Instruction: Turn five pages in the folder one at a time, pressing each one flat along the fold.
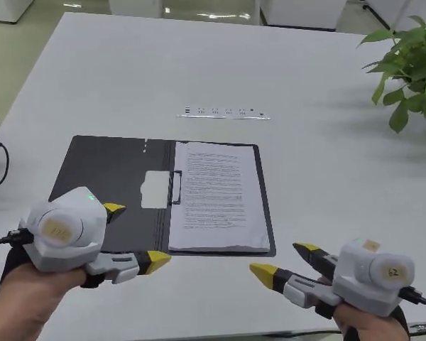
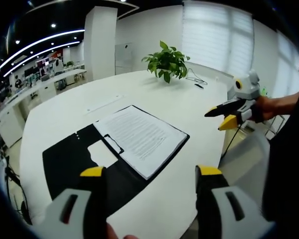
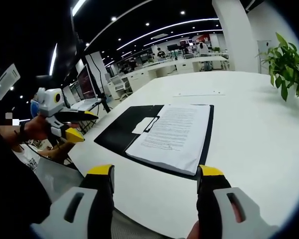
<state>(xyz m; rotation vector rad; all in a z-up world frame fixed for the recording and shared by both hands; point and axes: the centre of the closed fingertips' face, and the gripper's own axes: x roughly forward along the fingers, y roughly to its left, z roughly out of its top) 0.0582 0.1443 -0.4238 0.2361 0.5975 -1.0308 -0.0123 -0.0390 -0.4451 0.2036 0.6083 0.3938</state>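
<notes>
the black folder (image 1: 99,177) lies open and flat on the white table (image 1: 319,149), nearer the person's side. its left cover is dark, with a small white slip (image 1: 155,190) just beside the clip (image 1: 176,186) at the fold. the stack of printed pages (image 1: 216,195) rests on the right half, and the top page lies flat. the left gripper (image 1: 138,234) hovers at the folder's near left corner, its yellow-tipped jaws spread wide with nothing between them; its own view looks down across the cover from above, clear of the surface. the right gripper (image 1: 283,258) hangs off the near right corner, over bare table just beside the folder's edge, jaws likewise apart and holding nothing. a thin pale strip (image 1: 224,114) lies on the table beyond the folder's far edge, and a leafy green plant (image 1: 412,64) stands at the far right
</notes>
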